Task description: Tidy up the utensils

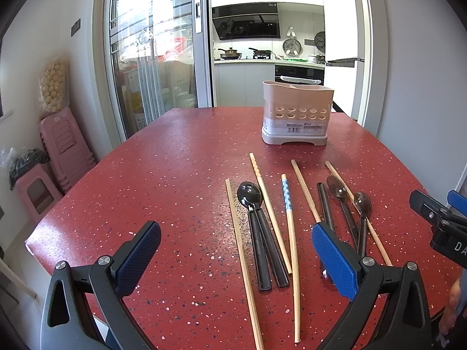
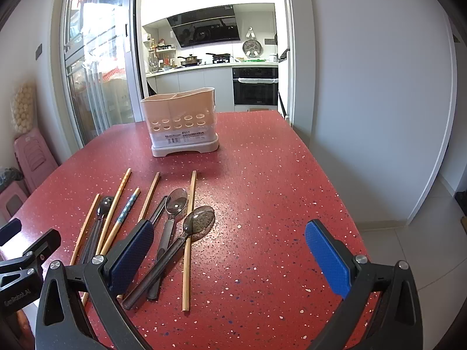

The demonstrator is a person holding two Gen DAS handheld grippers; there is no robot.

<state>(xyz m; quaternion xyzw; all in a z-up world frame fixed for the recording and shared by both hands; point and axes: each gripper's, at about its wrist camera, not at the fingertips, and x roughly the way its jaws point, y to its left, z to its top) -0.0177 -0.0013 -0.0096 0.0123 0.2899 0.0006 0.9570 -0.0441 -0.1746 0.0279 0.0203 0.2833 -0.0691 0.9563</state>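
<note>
A beige utensil holder (image 1: 296,110) (image 2: 179,122) with round holes stands upright at the far side of the red speckled table (image 1: 175,175) (image 2: 277,189). In front of it lie several wooden chopsticks (image 1: 242,259) (image 2: 188,242), one with a blue-and-white pattern (image 1: 287,198). Among them are a black spoon (image 1: 249,194) and two smoky translucent spoons (image 1: 335,188) (image 2: 201,218). My left gripper (image 1: 238,250) hovers open above the near ends of the chopsticks. My right gripper (image 2: 230,250) is open too, with its left finger over the spoon handles. Neither holds anything.
Stacked pink stools (image 1: 67,148) (image 2: 32,151) stand left of the table by a glass sliding door. A kitchen opens behind the holder. The table's right edge drops to a tiled floor (image 2: 408,262). Each gripper's body shows at the edge of the other's view.
</note>
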